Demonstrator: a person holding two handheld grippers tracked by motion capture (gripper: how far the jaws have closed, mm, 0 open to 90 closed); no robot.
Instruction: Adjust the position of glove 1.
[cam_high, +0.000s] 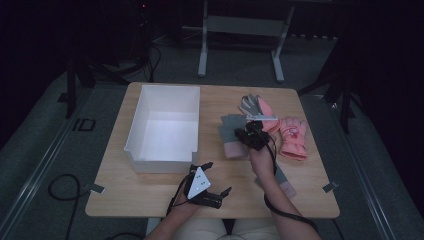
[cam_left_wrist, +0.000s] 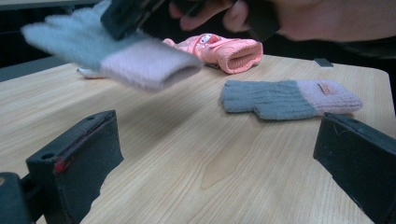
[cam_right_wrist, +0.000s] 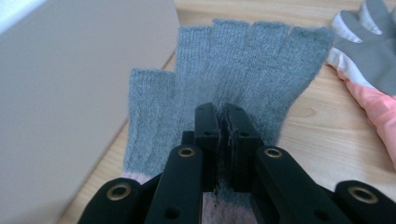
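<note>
The work in hand looks like gathering the gloves into the white bin (cam_high: 165, 127), and it seems barely begun: as far as the high view shows, the bin is empty. The right gripper (cam_right_wrist: 223, 122) has its jaws pinched tight on a grey knit glove (cam_right_wrist: 233, 74), gripping it around the palm with the pink cuff towards the hand. In the left gripper view this glove (cam_left_wrist: 98, 44) is lifted clear of the bench (cam_high: 150, 192) and blurred. In the high view it hangs near the middle of the bench, just beside the bin's right wall.

The left gripper (cam_high: 207, 182) waits near the front edge of the bench, below the bin's front right corner, its jaws spread wide with nothing between them.

Still to be moved are the matching grey glove (cam_left_wrist: 289, 98), lying flat near the front right of the bench, a pink padded glove (cam_high: 293, 137) towards the right edge, and a grey and pink glove (cam_high: 257, 107) nearer the back right.

Nothing lies between the held glove and the bin except the bin's own right wall (cam_right_wrist: 70, 93), which the glove must be lifted over. The drooping fingers could catch on that rim, though I cannot judge the clearance well from these views
</note>
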